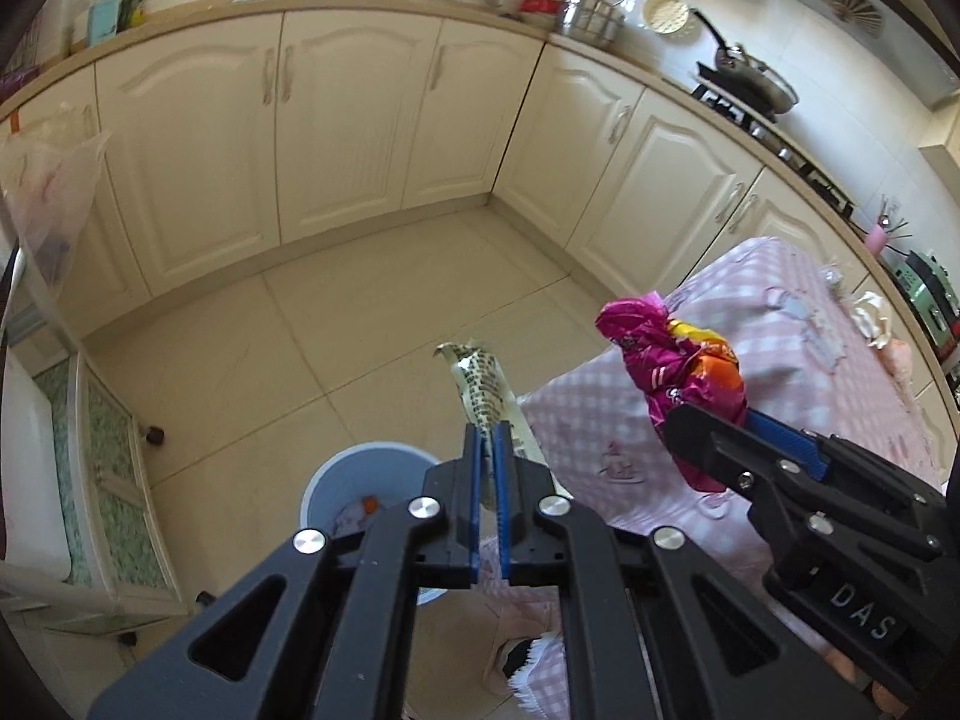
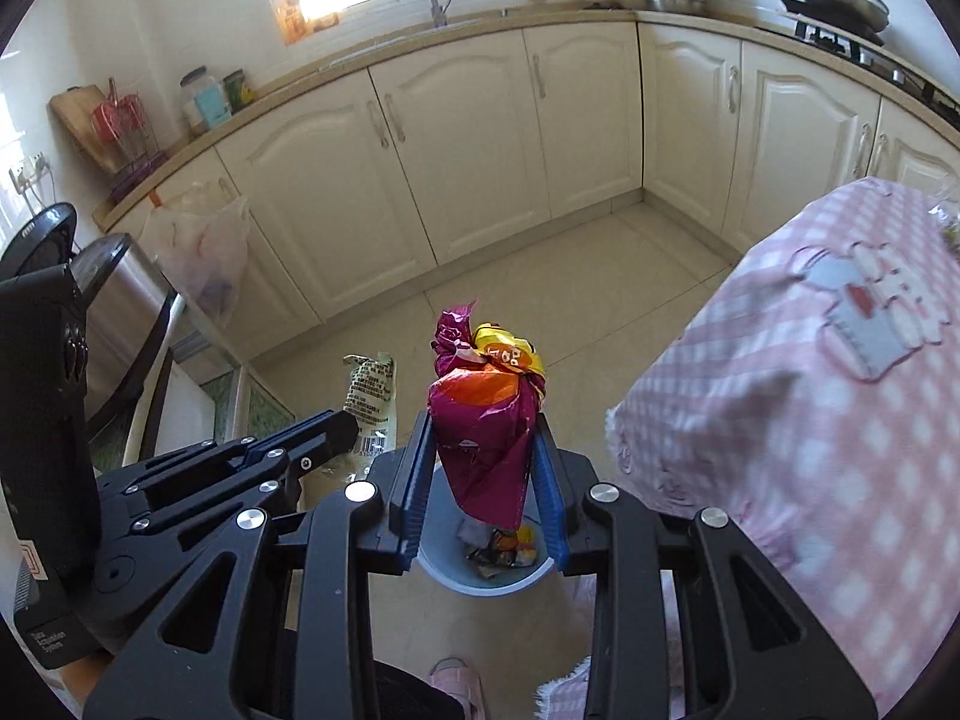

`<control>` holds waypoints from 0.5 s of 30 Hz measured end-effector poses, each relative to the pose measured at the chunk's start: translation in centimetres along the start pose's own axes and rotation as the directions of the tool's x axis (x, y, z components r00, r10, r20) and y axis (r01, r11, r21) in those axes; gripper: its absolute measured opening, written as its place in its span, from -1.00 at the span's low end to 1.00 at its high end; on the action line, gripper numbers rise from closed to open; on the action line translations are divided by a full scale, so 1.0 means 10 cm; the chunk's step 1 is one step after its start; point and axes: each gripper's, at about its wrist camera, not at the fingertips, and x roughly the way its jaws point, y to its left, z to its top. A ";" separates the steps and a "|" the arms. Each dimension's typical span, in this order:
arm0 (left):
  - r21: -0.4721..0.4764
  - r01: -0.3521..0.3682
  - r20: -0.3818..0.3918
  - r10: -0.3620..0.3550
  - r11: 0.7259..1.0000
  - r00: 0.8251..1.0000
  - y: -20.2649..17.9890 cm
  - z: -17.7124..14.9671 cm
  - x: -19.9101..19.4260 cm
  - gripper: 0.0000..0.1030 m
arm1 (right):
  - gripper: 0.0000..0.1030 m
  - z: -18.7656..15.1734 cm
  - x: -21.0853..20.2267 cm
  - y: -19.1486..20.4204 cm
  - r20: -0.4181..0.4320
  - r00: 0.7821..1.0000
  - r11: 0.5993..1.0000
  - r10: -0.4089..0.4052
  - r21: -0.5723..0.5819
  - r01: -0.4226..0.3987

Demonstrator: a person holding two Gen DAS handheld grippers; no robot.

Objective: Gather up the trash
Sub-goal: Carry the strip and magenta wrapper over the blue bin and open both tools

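Crumpled magenta wrapper point(image 2: 486, 414), pinched by the right tool point(image 2: 485, 468), hangs above the trash bin point(image 2: 480, 585). Cream printed wrapper point(image 1: 480, 387), pinched by the left tool point(image 1: 487, 450), hangs above the floor point(image 1: 336, 336), beside the pink-checked tabletop point(image 1: 792, 354).

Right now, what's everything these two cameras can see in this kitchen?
Crumpled snack bag: one, magenta, orange and yellow, held above the bin.
Printed wrapper: one, cream with dark print, held near the bin.
Trash bin: one, pale blue, on the floor, wrappers inside.
Tablecloth: one, pink checked, on the right.
Cabinets: cream, along the walls.
Frying pan: one, on the stove.
Plastic bag: one, clear, hanging by the left cabinets.
Left tool: black with blue pads, clamping the printed wrapper.
Right tool: same, gripping the snack bag.
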 end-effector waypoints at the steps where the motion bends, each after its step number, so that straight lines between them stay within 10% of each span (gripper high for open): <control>1: -0.010 -0.002 -0.011 0.001 1.000 1.000 0.05 -0.02 0.06 -0.92 | -0.43 -0.01 0.09 0.03 -0.014 1.000 1.000 -0.004 -0.001 0.004; 10: -0.048 -0.018 -0.050 0.016 0.999 0.999 0.32 -0.01 0.42 -0.87 | -0.43 -0.07 0.54 0.00 -0.073 0.997 0.999 -0.021 0.023 0.023; 15: -0.069 -0.039 -0.049 0.036 0.997 0.998 0.42 0.03 0.53 -0.25 | -0.43 -0.08 0.70 -0.03 -0.097 0.995 0.999 -0.028 0.039 0.032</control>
